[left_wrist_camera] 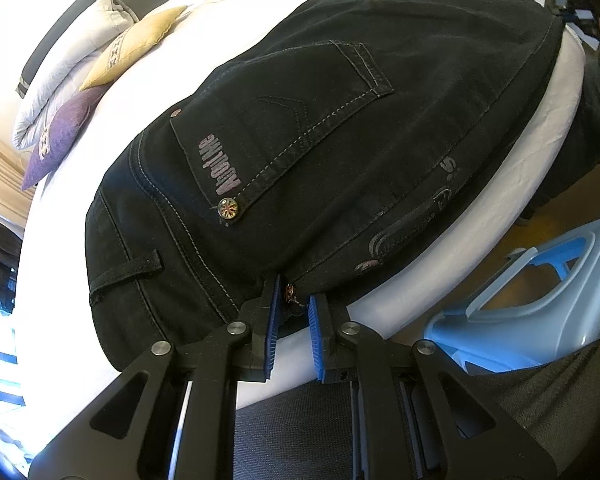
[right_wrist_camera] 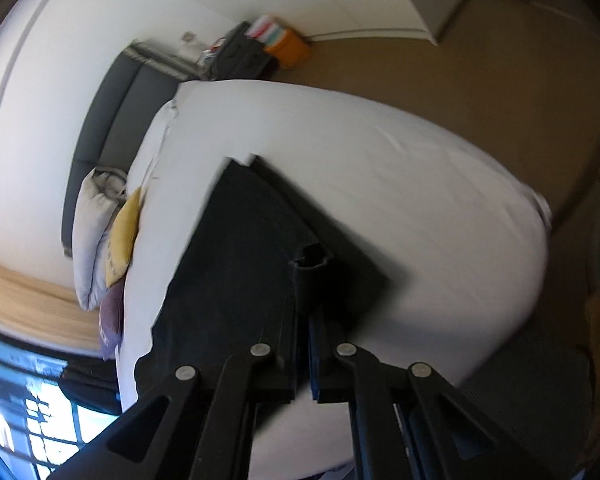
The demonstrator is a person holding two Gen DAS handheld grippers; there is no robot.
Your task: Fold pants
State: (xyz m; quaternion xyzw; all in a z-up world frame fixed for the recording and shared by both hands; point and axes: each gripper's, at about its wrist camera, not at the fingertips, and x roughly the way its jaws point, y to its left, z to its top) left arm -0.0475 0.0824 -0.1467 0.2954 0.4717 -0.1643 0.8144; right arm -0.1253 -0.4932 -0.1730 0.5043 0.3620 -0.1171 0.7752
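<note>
Between left tool pads, waist of black pants

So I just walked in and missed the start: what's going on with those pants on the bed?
A person is folding black pants on a white bed, with a handheld gripper in each hand. The left gripper sits at the waistband edge near the bed's side, its jaws apart around a metal button, not clamped. The right gripper is closed on a fold of the pants' fabric, apparently holding it above the mattress. Pillows are stacked at the headboard end.
</note>
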